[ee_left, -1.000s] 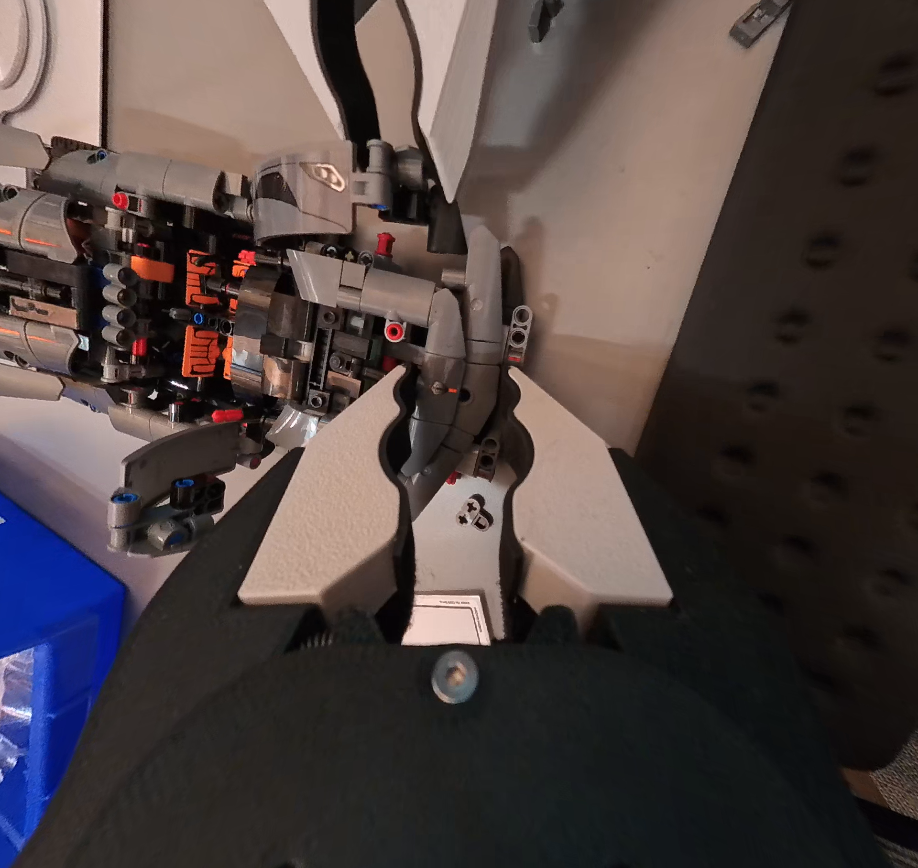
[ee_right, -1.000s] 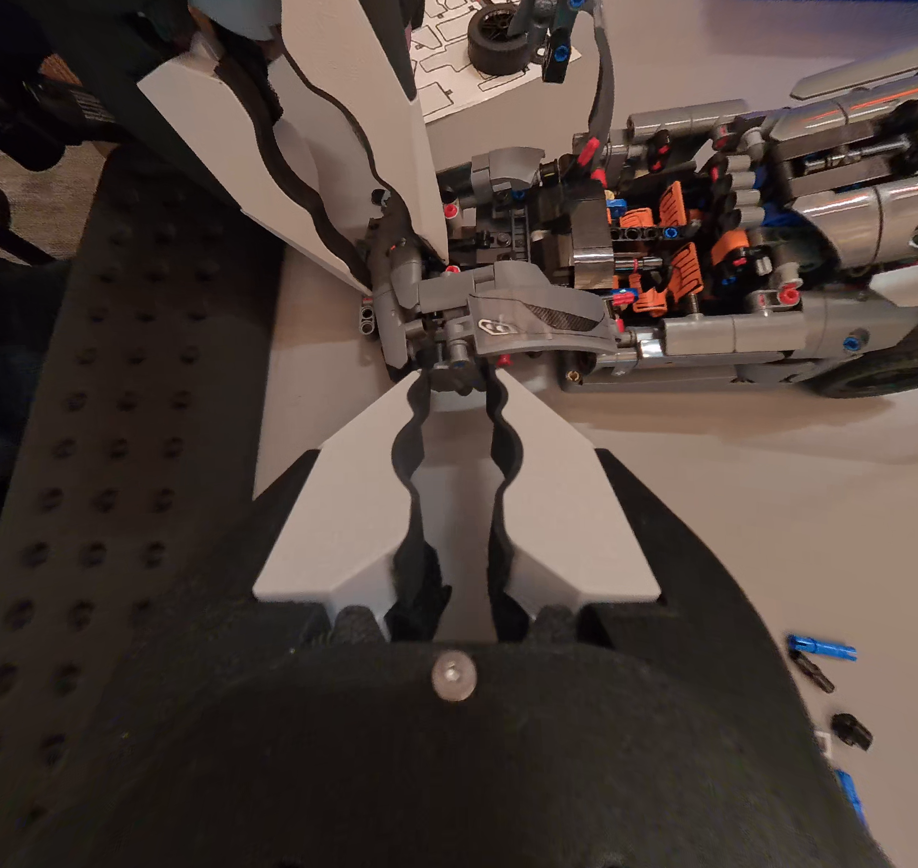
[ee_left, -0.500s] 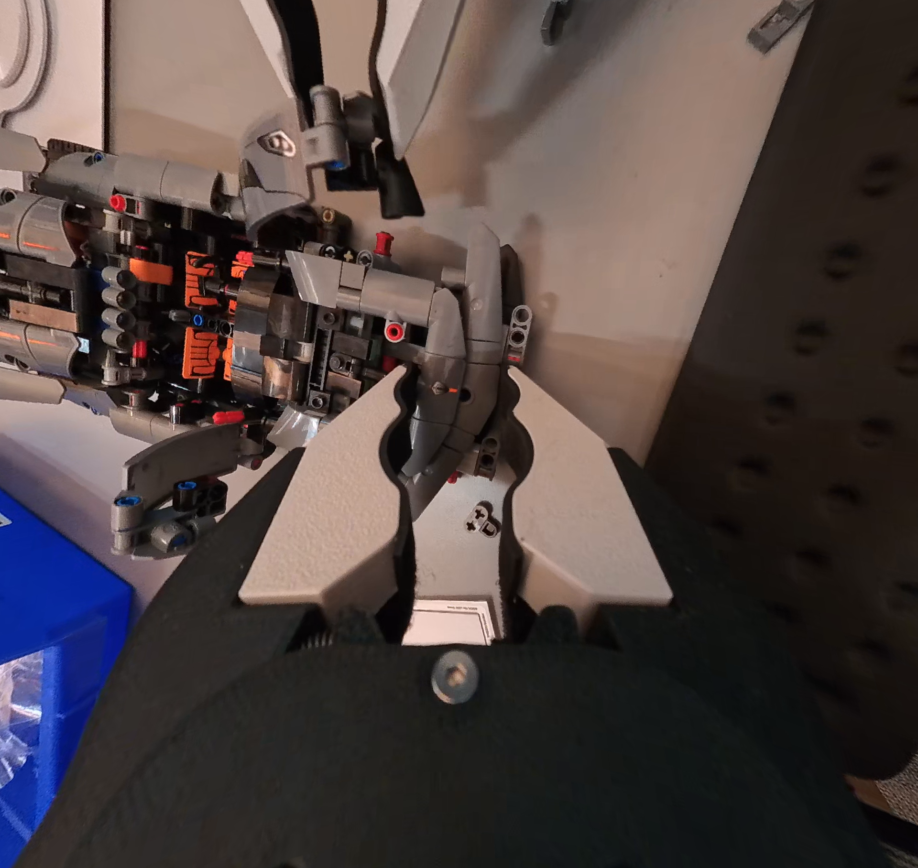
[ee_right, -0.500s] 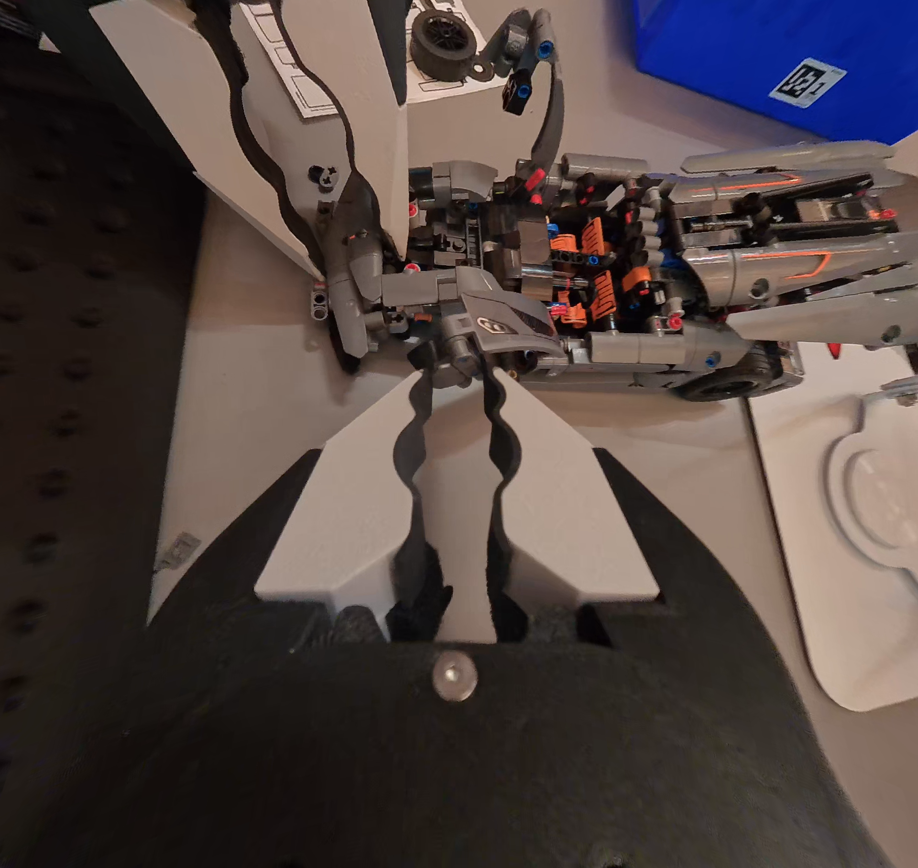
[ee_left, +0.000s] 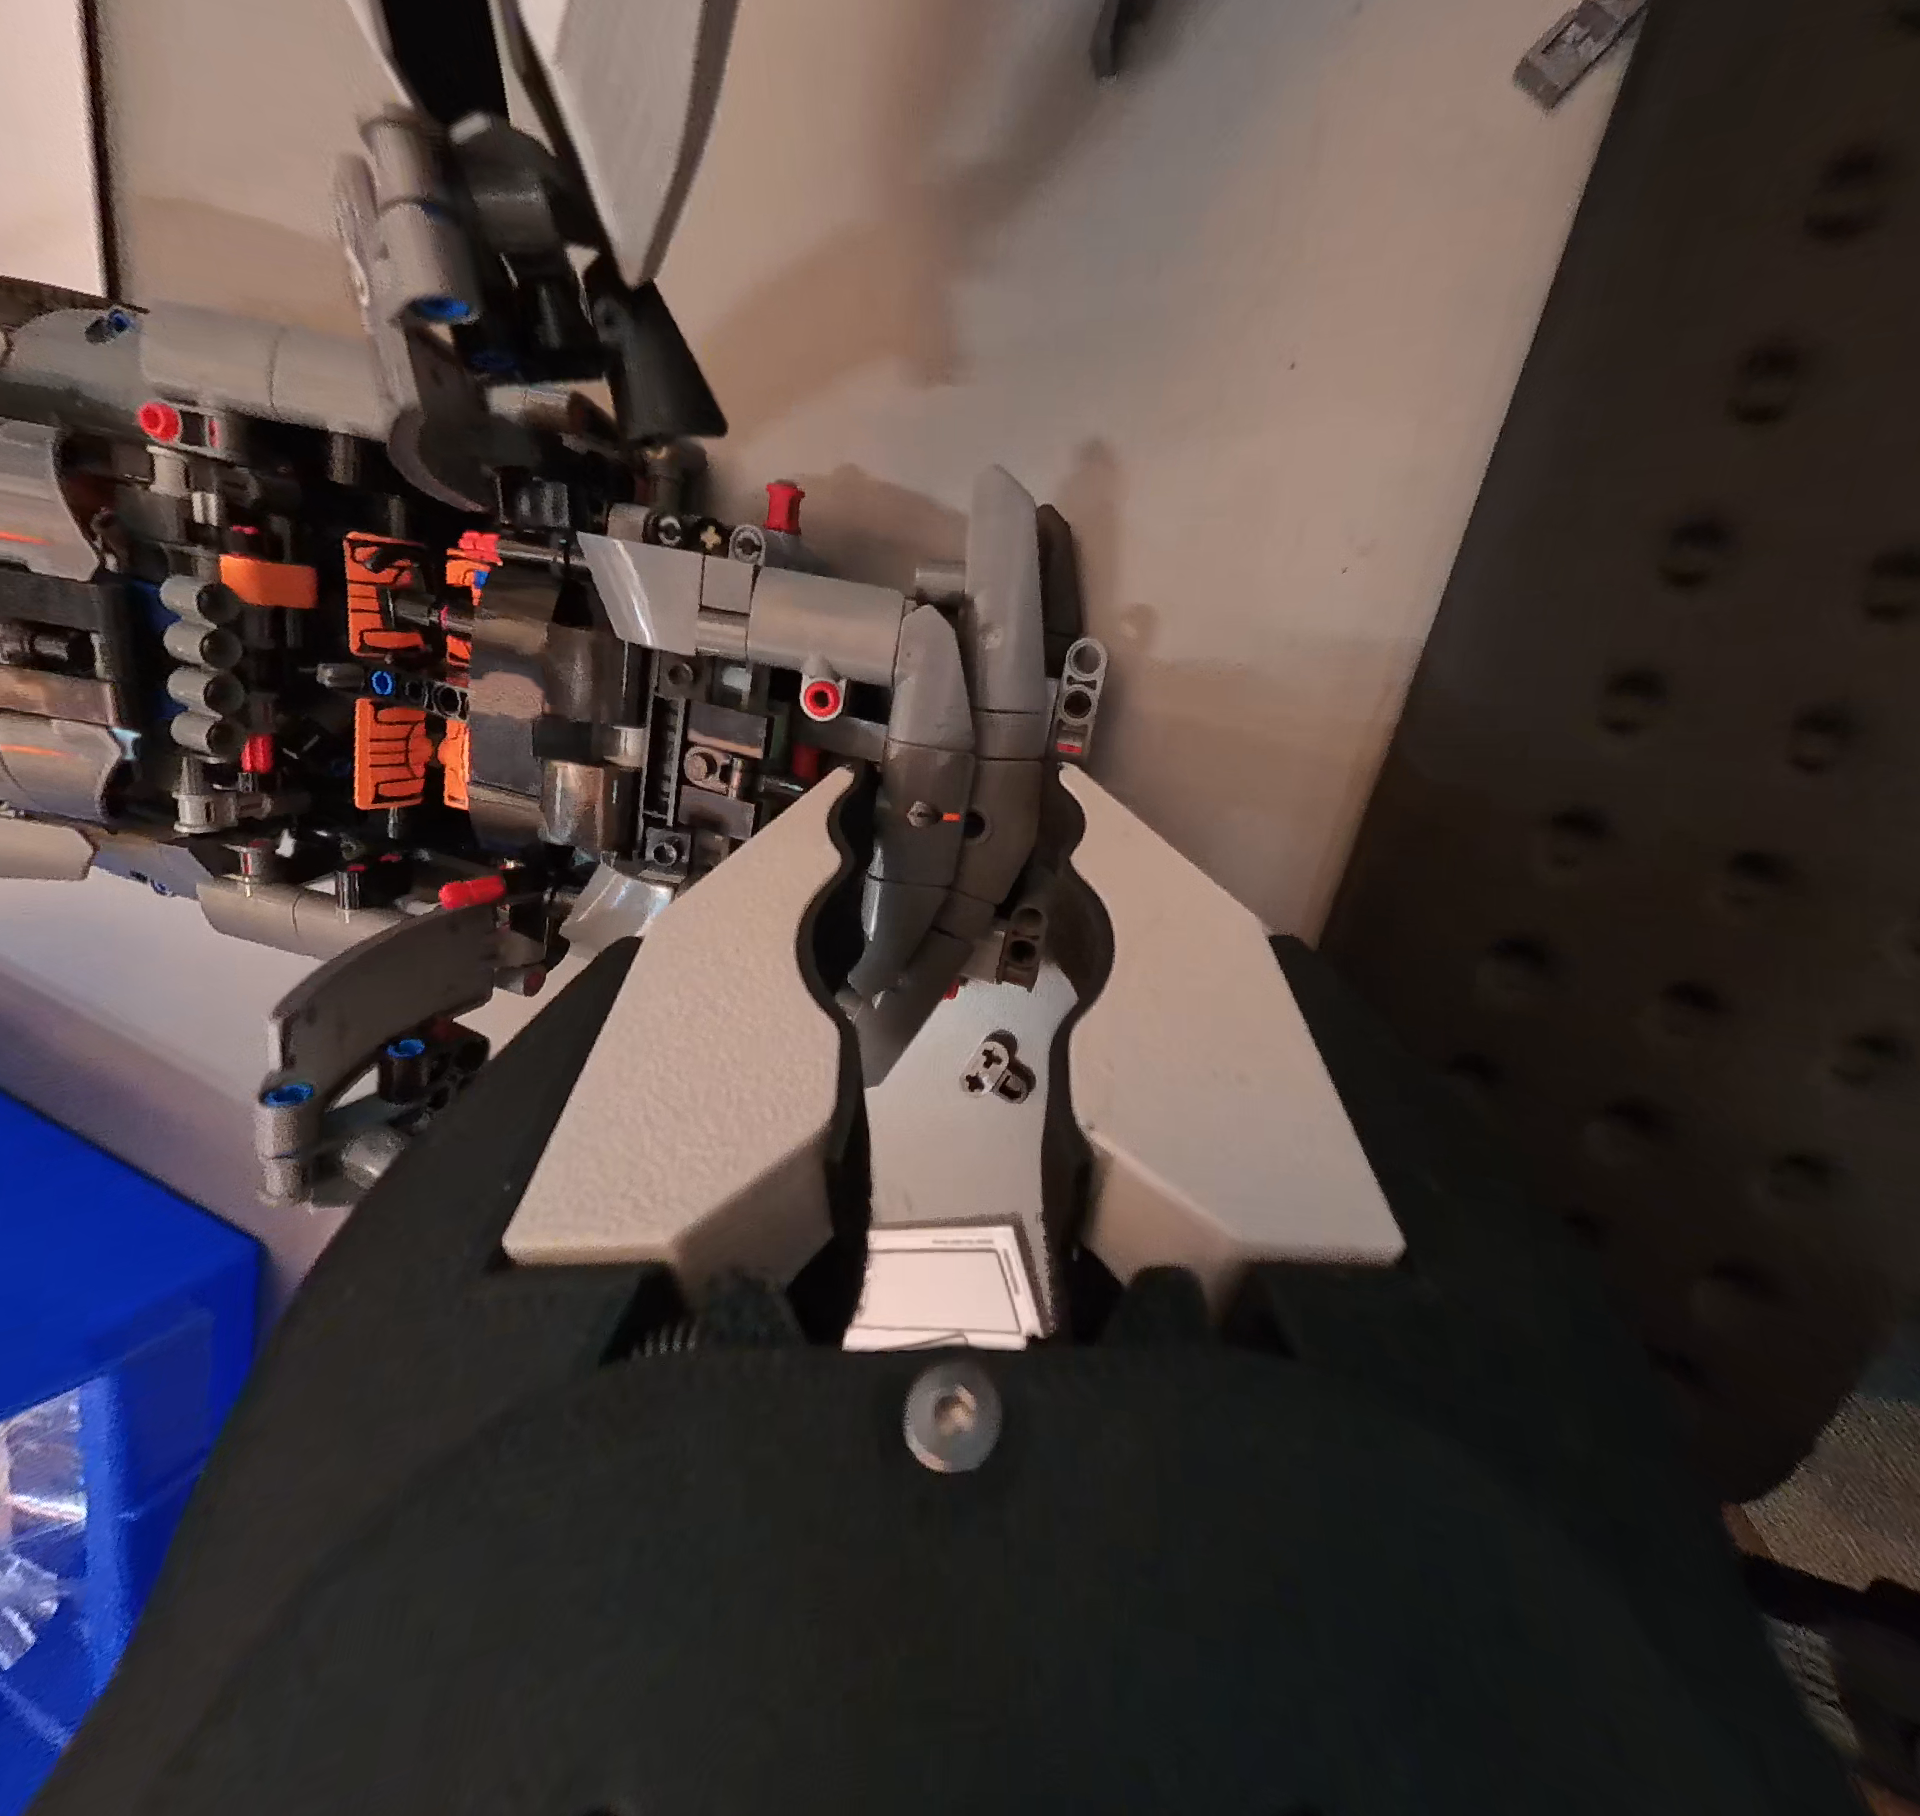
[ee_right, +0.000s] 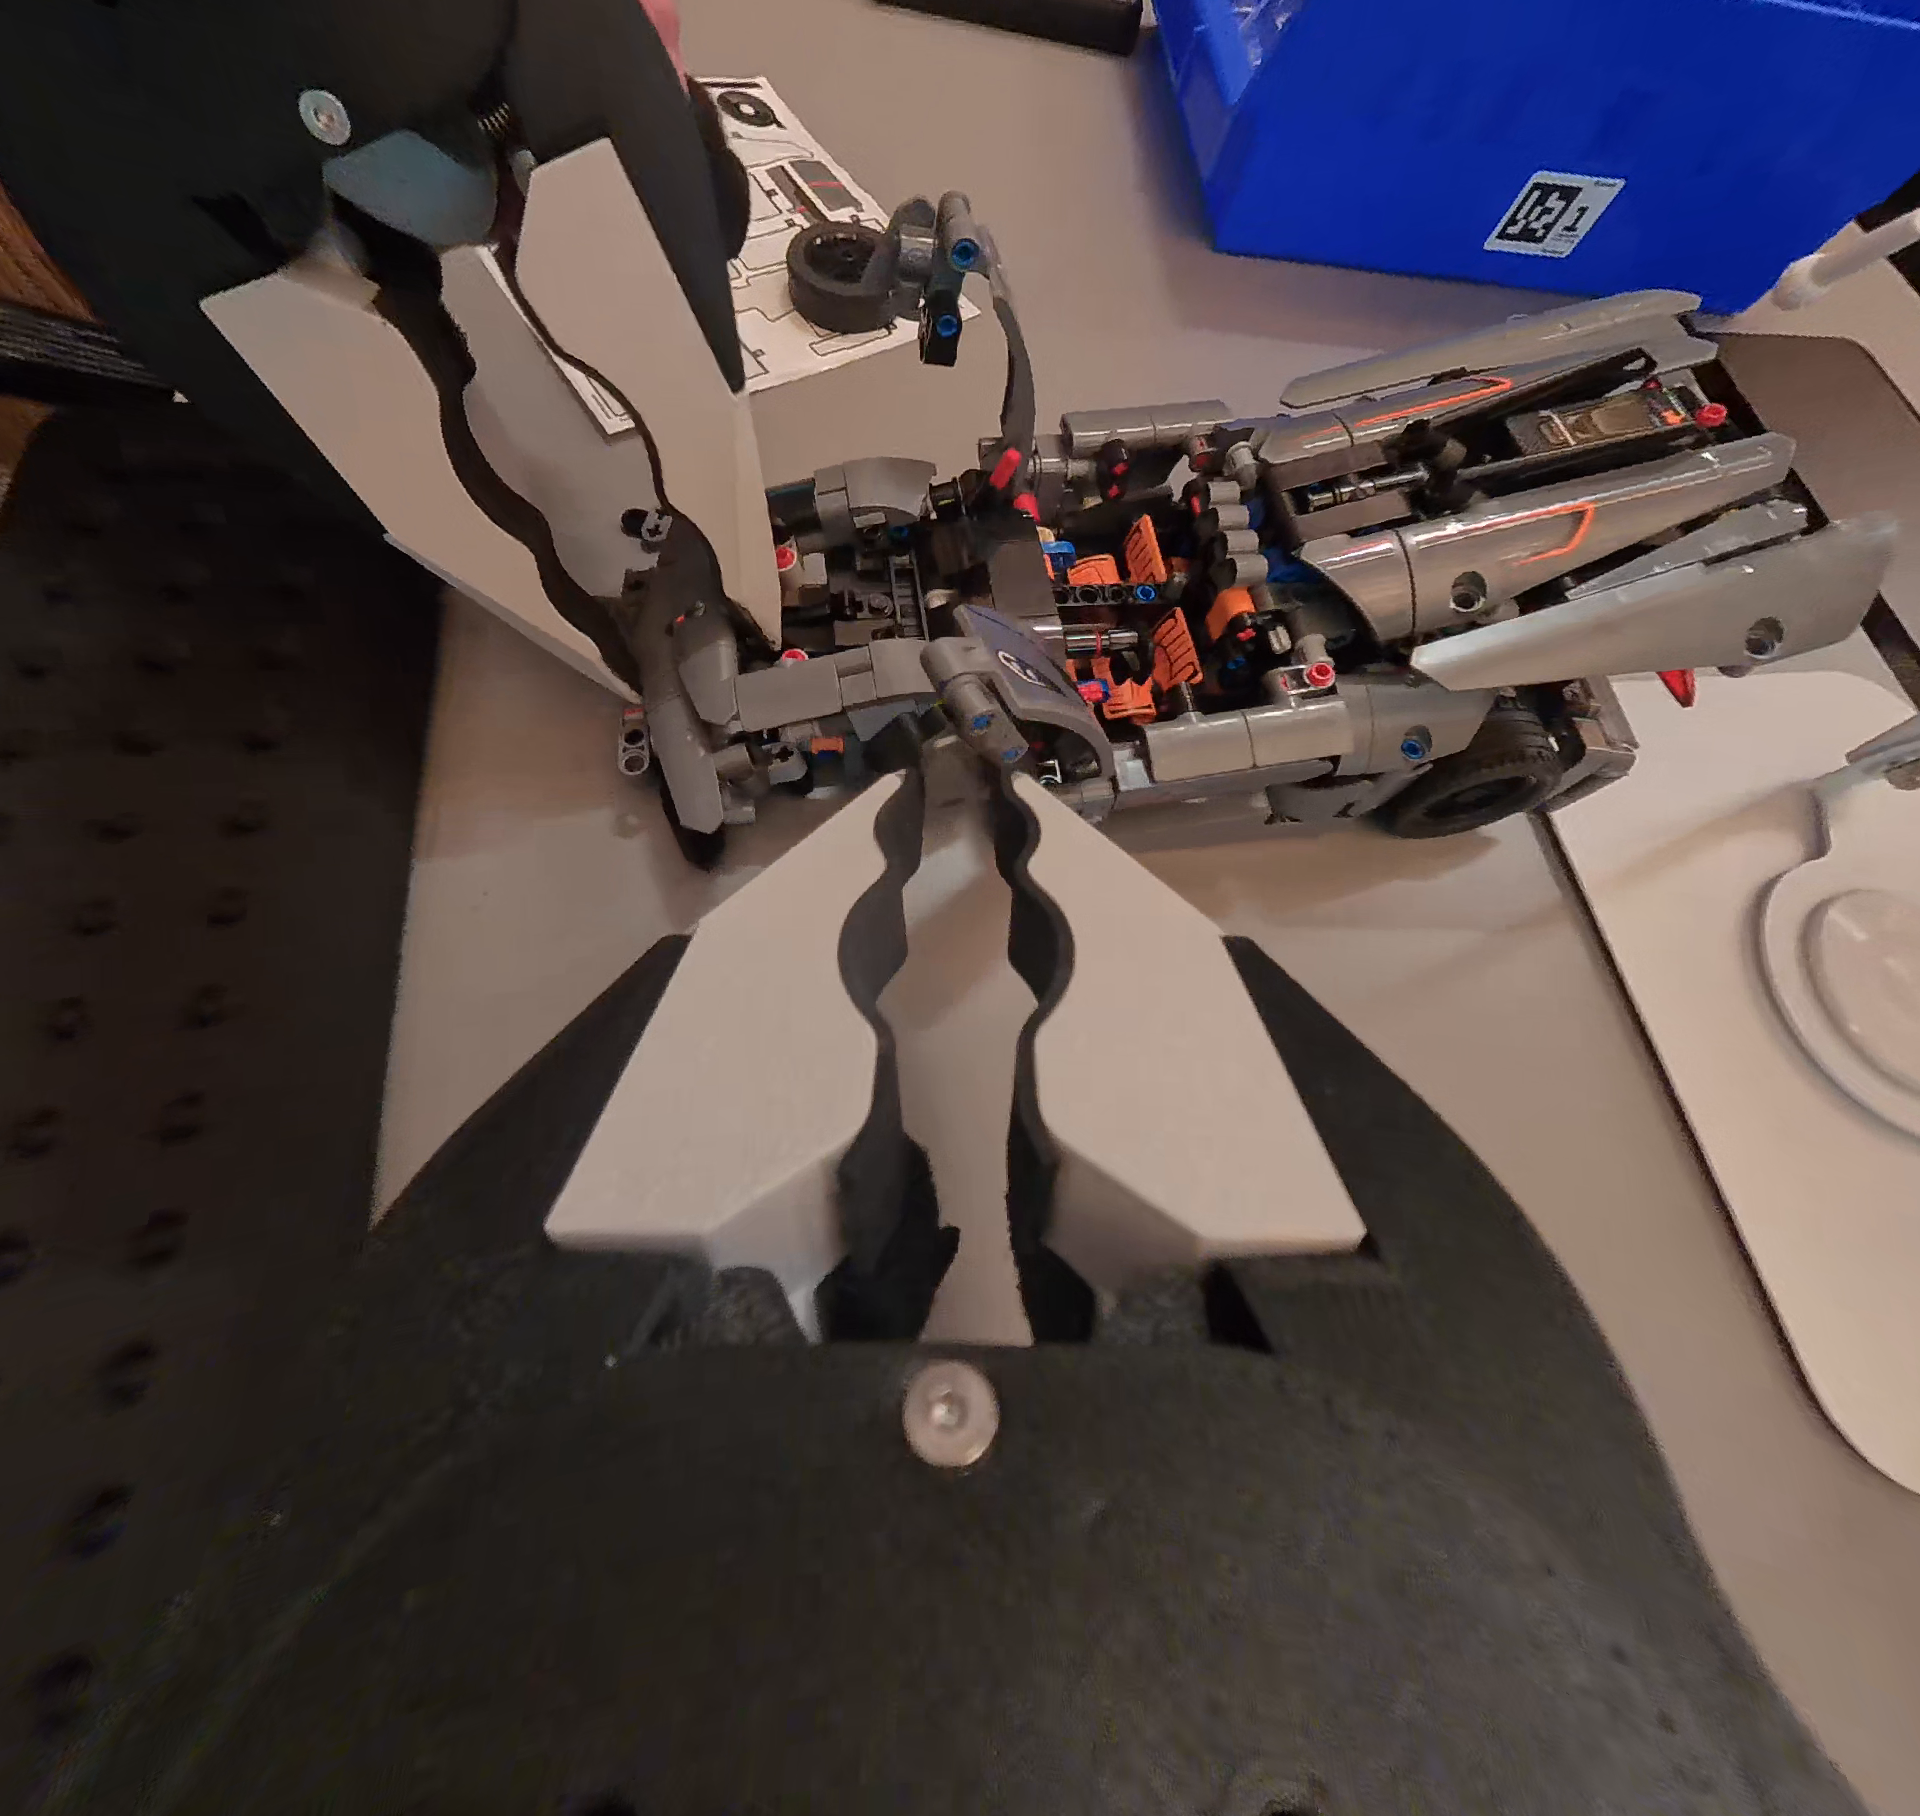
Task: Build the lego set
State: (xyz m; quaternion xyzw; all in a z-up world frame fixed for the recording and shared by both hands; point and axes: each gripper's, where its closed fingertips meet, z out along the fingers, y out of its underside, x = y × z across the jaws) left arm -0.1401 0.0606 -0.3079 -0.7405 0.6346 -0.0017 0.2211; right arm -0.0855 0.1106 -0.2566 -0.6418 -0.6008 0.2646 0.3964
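A partly built grey, black and orange lego car model (ee_right: 1195, 613) is seen lying on the grey table top (ee_right: 1299, 935), with its nose end at 9 o'clock in the right wrist view and its tail fins at 3 o'clock. In the left wrist view the same model (ee_left: 520, 686) extends from the centre toward 9 o'clock. The left gripper (ee_left: 951, 790) is clamped on the curved grey nose panel (ee_left: 977, 727) of the model, the panel being held between the two pale wavy-edged fingers (ee_left: 727, 987). In the right wrist view this gripper (ee_right: 696, 644) is seen entering from 11 o'clock, its tips closed over the nose. The right gripper (ee_right: 956, 779) is pinched on a small grey wheel-arch subassembly with blue pins (ee_right: 997, 686), which is held against the near side of the model; only a narrow gap remains between the fingers. In the left wrist view the right gripper (ee_left: 540, 208) descends from 12 o'clock with the same subassembly (ee_left: 447, 249), slightly blurred, at its tips. A small dark lego connector (ee_left: 995, 1068) lies loose on the table between the left fingers. A blue plastic storage bin (ee_right: 1507, 73) stands at 1 o'clock in the right wrist view, and a white printed sheet (ee_right: 790, 208) with a black lego tyre (ee_right: 836, 275) on it lies at 11 o'clock. A dark perforated mat (ee_right: 187, 831) borders the table at 9 o'clock.
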